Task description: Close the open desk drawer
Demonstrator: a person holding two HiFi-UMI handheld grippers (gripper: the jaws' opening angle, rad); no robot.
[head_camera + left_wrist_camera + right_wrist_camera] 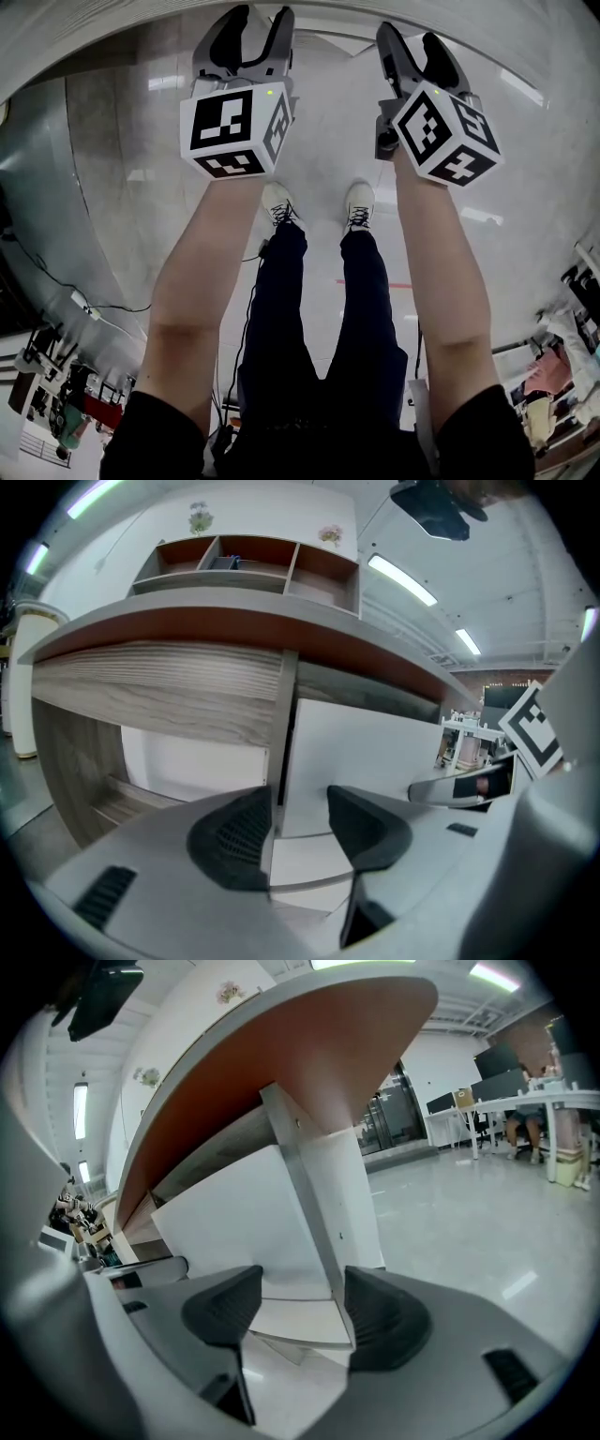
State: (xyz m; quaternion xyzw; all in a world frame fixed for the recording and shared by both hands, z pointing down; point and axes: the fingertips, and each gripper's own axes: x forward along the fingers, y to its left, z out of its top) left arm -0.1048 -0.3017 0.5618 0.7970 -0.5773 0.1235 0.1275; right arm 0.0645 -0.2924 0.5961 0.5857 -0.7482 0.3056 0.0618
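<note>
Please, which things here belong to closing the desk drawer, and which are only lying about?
For the job: white drawer unit, desk, left gripper, right gripper, both open and empty.

Lying about: shelf unit on the desk, far tables.

Glossy floor under wooden desk

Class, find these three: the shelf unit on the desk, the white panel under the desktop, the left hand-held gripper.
shelf unit (258,553), left gripper view, middle compartment's back wall
white panel (375,752), left gripper view, centre of its face
left hand-held gripper (261,23), head view, midway between its fingertips
</note>
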